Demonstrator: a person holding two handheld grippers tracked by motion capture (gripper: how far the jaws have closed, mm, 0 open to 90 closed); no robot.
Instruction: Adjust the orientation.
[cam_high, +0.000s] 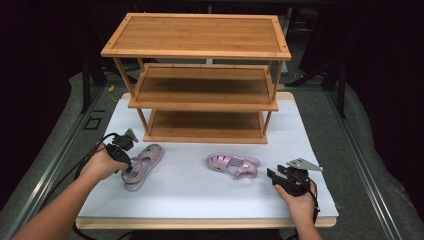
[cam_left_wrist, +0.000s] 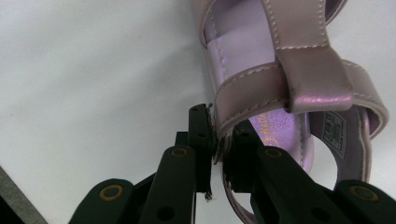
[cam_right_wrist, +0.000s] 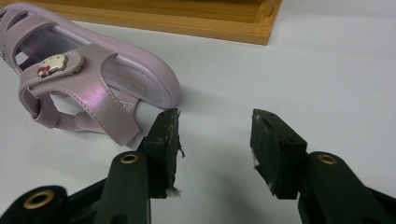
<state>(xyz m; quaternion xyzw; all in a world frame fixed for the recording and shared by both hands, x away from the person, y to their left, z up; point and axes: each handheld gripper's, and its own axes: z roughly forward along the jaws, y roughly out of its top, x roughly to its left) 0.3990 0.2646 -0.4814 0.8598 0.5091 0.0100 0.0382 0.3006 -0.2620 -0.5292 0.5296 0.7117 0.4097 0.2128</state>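
Black pads of the left tongs (cam_left_wrist: 215, 149) pinch the thin side wall of a lilac sandal (cam_left_wrist: 280, 88) near its heel; the jaws stand nearly together with only that strip between them. From above, this left sandal (cam_high: 142, 166) lies near the counter's (cam_high: 190, 200) front left corner, toe toward the bamboo rack (cam_high: 200, 75) at the back edge. The right tongs (cam_right_wrist: 215, 140) hover wide open and hold nothing, just beside the heel of the second sandal (cam_right_wrist: 88, 79), which lies on its sole right of the counter's middle.

Both shoes look like small, light, glossy synthetic leather: soft stitched straps over a firmer moulded sole, with a little cat badge (cam_right_wrist: 52, 64) on the second one's ankle strap. A strap will probably bend and let the shoe swing, and the shiny skin may slip on the pads, so I judge the stiffer heel rim or the sole edge the better place to grip. Weight should be no trouble.

White and matte, the counter top contrasts with the rack's three smooth slatted shelves with low raised rims.
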